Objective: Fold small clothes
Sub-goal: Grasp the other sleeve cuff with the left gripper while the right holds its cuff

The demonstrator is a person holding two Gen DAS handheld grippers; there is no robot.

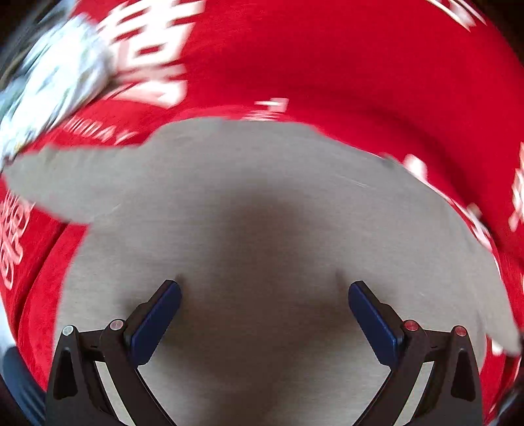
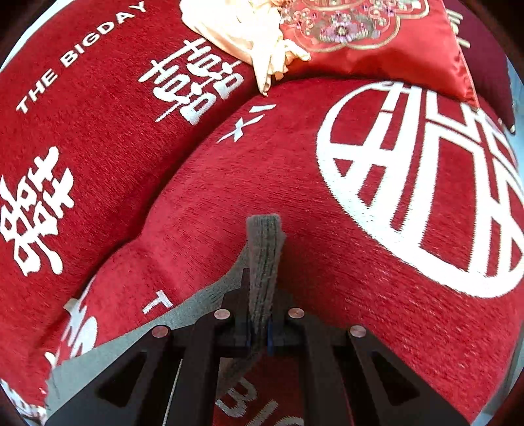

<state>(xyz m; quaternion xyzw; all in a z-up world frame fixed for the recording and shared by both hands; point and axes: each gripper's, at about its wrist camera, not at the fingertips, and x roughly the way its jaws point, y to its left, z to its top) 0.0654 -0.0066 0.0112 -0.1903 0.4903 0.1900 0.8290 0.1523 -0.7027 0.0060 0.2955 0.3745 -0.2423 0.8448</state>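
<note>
Grey garment [image 2: 263,262] edge upright in clenched right hand-held gripper [image 2: 258,334]; left hand-held gripper [image 1: 264,314] released.

Covering: red plush cover [image 2: 229,183] with white woven characters and the words "THE BIGDAY" — it fills both views.
Cushion: red satin cushion [image 2: 376,36], floral embroidery, at the far edge.
Cloth: crumpled cream fabric [image 2: 242,29] just beside the cushion.
Light: bright, even — soft shadows.
</note>
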